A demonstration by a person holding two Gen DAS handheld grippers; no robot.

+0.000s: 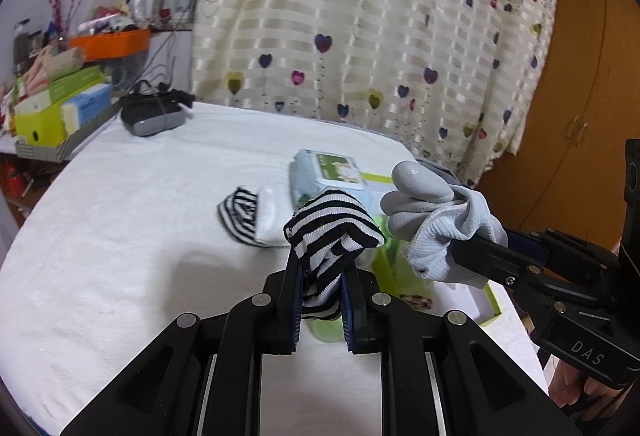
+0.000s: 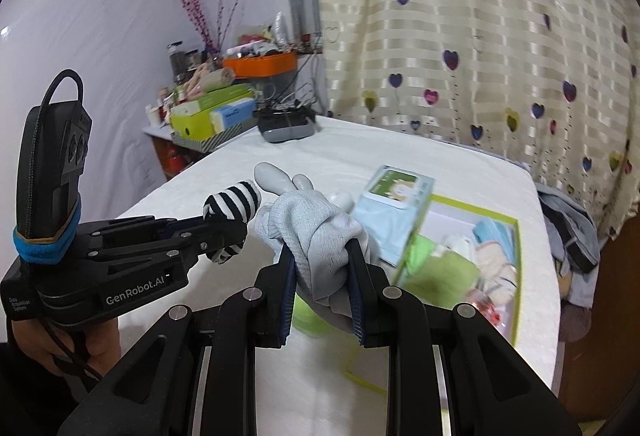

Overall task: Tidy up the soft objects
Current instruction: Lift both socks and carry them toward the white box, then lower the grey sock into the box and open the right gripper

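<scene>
My left gripper [image 1: 320,268] is shut on a black-and-white striped sock [image 1: 334,232] and holds it above the white table; it also shows in the right wrist view [image 2: 230,232], with the sock [image 2: 234,202] in it. My right gripper [image 2: 322,256] is shut on a grey work glove [image 2: 316,232], held up just right of the sock; the glove [image 1: 440,220] also shows in the left wrist view. A second striped sock [image 1: 244,216] lies on the table ahead. A green-rimmed box [image 2: 516,248] holding soft items sits to the right.
A pale blue wipes pack [image 2: 394,208] leans on the box's near-left edge. A black and grey device [image 2: 284,126] lies at the far end of the white table [image 1: 120,236]. A cluttered shelf [image 2: 212,116] stands at the far left. A heart-print curtain [image 2: 480,36] hangs behind.
</scene>
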